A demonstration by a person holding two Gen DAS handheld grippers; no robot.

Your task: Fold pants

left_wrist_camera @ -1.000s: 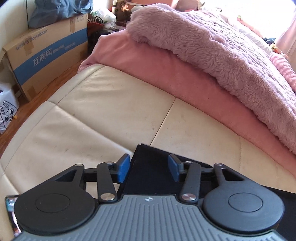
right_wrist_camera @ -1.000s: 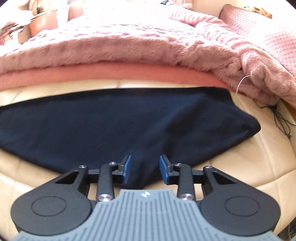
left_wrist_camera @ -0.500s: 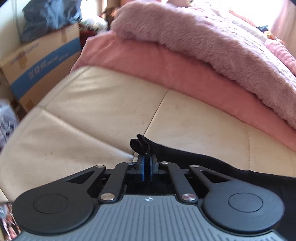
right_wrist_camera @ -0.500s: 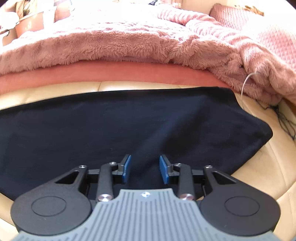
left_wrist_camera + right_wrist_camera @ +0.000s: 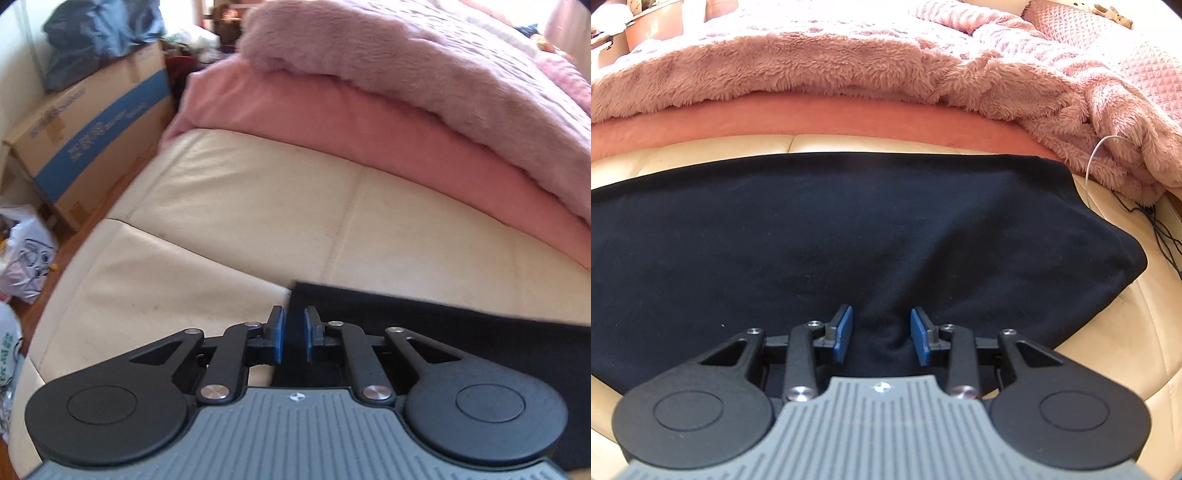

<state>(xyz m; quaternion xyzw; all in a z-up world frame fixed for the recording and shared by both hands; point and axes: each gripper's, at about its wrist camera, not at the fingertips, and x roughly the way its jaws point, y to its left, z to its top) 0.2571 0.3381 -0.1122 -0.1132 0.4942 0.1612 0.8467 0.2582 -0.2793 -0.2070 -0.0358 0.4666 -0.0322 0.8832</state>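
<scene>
The black pants (image 5: 849,229) lie flat across the cream leather cushion (image 5: 1108,332). In the left wrist view their end (image 5: 424,325) lies flat at the lower right. My left gripper (image 5: 293,334) has its blue pads a little apart, over the left edge of the fabric, holding nothing. My right gripper (image 5: 882,334) is open over the near edge of the pants, with cloth between the pads but not pinched.
A pink sheet (image 5: 369,122) and fluffy pink blankets (image 5: 849,62) lie along the far side. A cardboard box (image 5: 88,133) and plastic bags (image 5: 26,251) stand on the floor at the left. Thin cables (image 5: 1145,221) lie at the right.
My left gripper closed on the pants' corner and lifted it half a second ago; now it has opened a little and the corner lies flat. My right gripper stayed open over the near edge.
</scene>
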